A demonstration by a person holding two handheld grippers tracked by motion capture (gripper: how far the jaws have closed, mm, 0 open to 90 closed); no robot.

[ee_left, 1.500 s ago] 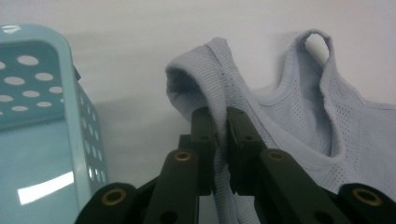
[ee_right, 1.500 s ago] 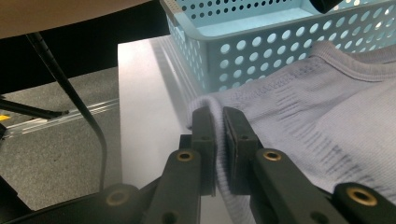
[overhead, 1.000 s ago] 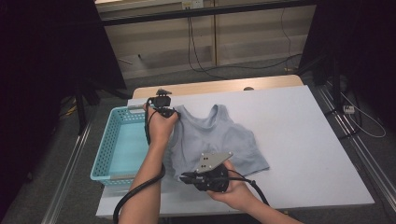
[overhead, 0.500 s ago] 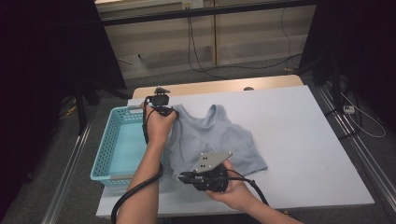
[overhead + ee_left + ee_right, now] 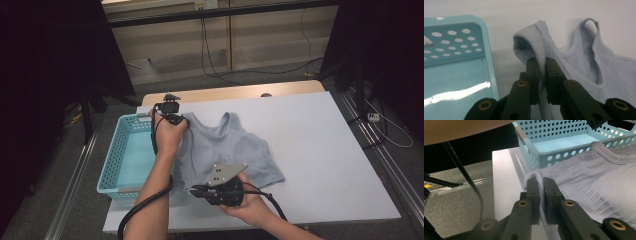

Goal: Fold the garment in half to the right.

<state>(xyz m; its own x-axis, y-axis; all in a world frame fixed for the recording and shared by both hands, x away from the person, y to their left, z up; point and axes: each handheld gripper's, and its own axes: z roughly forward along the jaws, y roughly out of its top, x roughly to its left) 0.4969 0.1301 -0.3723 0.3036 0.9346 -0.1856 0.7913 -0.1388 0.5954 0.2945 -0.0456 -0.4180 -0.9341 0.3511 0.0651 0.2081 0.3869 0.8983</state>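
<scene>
So you've got the pale blue-grey knit tank top lying mostly flat on the white table, a bit left of centre in the high view, with its straps toward the top of the frame and its hem toward the bottom, so the long axis runs roughly top to bottom, tilted a little to the right at the hem end. Your left gripper has its jaws pressed together on the left shoulder strap, which loops up over the tips in the left gripper view. Your right gripper is pinching the lower left hem corner, jaws closed on a thin fold of ribbed edge right at the table's near edge. Main worry from here, I reckon: both bites are shallow, just the rim of the fabric, so if you lift or pull the two ends apart too hard the stretchy knit could slide out of one pinch and the whole thing flops. Also the light blue perforated plastic basket sits just beside the top's left side, in the left middle of the high view, and the strap end is near its rim, so a sideways swing could snag fabric on it or nudge the basket off the table.
</scene>
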